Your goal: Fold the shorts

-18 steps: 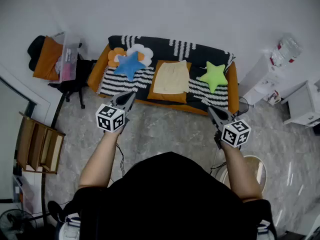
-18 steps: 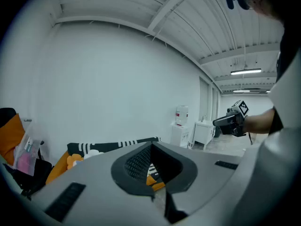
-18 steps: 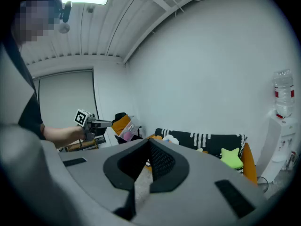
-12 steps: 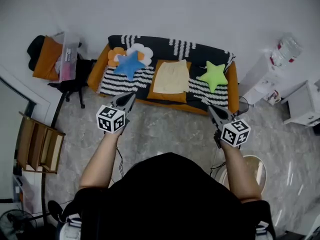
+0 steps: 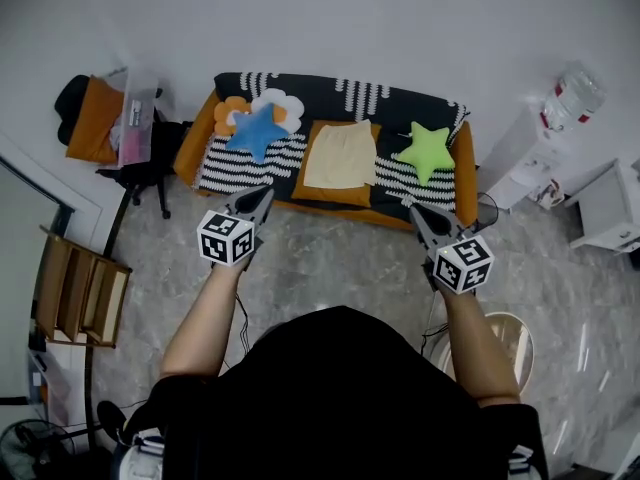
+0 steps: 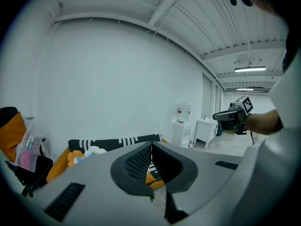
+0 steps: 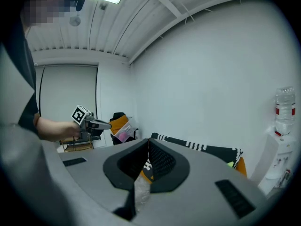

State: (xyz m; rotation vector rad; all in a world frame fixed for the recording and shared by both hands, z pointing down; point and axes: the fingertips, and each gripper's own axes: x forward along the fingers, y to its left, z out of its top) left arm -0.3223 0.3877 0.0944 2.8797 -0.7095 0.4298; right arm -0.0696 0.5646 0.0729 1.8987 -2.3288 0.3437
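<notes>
The shorts (image 5: 340,155) lie flat and pale on an orange cushion (image 5: 335,194) at the middle of the sofa (image 5: 400,98), between a blue star pillow (image 5: 257,129) toward its left end and a green star pillow (image 5: 425,151) toward its right end. You are standing back on the floor (image 5: 330,258), well apart from the cloth. Your left gripper (image 5: 266,192) and right gripper (image 5: 408,206) both have their jaws pressed together with nothing between them, each aimed at the sofa's front edge. From here the likely slip is reaching the fabric with the jaws shut, which would only push and rumple it. The cushion is also soft, so a pinch could catch its cover along with the shorts, and either star pillow could be dragged if you swing wide. Against the earlier frame little differs: the right gripper has edged slightly forward and inward, the left has barely shifted, and the shorts have not moved.
</notes>
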